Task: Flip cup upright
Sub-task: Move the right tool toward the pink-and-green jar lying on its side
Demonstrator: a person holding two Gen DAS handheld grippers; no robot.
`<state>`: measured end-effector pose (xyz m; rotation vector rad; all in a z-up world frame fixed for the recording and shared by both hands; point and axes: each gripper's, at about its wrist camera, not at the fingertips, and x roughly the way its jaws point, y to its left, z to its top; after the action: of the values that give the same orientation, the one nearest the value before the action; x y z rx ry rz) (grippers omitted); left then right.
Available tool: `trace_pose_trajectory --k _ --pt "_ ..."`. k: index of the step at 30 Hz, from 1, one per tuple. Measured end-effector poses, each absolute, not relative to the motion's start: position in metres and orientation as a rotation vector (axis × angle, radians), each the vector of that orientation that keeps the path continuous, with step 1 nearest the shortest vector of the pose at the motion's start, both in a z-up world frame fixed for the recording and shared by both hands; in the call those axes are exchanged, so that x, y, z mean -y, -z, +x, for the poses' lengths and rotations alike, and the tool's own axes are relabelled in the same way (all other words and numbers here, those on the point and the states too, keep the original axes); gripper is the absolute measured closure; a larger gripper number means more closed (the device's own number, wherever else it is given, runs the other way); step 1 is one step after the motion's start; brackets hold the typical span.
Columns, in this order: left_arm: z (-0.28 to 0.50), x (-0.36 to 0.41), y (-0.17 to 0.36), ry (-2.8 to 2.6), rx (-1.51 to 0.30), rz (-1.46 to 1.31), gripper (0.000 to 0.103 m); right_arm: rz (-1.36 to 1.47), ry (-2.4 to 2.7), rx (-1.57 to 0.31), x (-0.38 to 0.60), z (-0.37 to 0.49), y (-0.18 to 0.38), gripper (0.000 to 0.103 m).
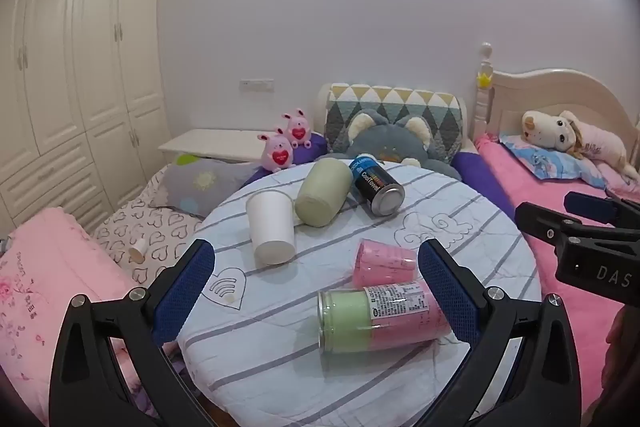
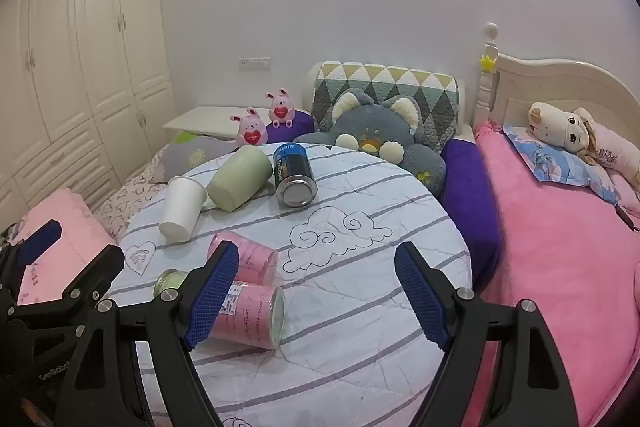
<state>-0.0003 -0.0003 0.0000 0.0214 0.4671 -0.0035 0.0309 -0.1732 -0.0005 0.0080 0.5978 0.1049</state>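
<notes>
Approach stage: left gripper (image 1: 316, 291) and right gripper (image 2: 316, 291) gape empty near the overturned white cup (image 1: 272, 227); next, straddle it.

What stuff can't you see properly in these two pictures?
- Green-and-pink jar: right wrist view, its middle hidden behind the right claw's finger.
- Jar label: left wrist view, print too small to read.
- Pink cup: whether it is one cup or a stack, unclear in both views.

Two pink bunny toys (image 1: 288, 143) sat by the pillows; one white cup (image 1: 271, 227), one green cup (image 1: 322, 193), one pink cup (image 1: 384, 263); two canisters (image 1: 376, 189) (one blue, one clear); two plush animals (image 1: 386, 143).
</notes>
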Motion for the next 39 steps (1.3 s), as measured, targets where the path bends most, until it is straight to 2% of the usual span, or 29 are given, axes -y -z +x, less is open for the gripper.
trace_pose_trajectory --k 39 --pt "0.019 -0.001 0.014 -0.022 -0.521 0.034 0.0 -0.01 -0.154 -0.617 0.165 0.043 0.006 0.021"
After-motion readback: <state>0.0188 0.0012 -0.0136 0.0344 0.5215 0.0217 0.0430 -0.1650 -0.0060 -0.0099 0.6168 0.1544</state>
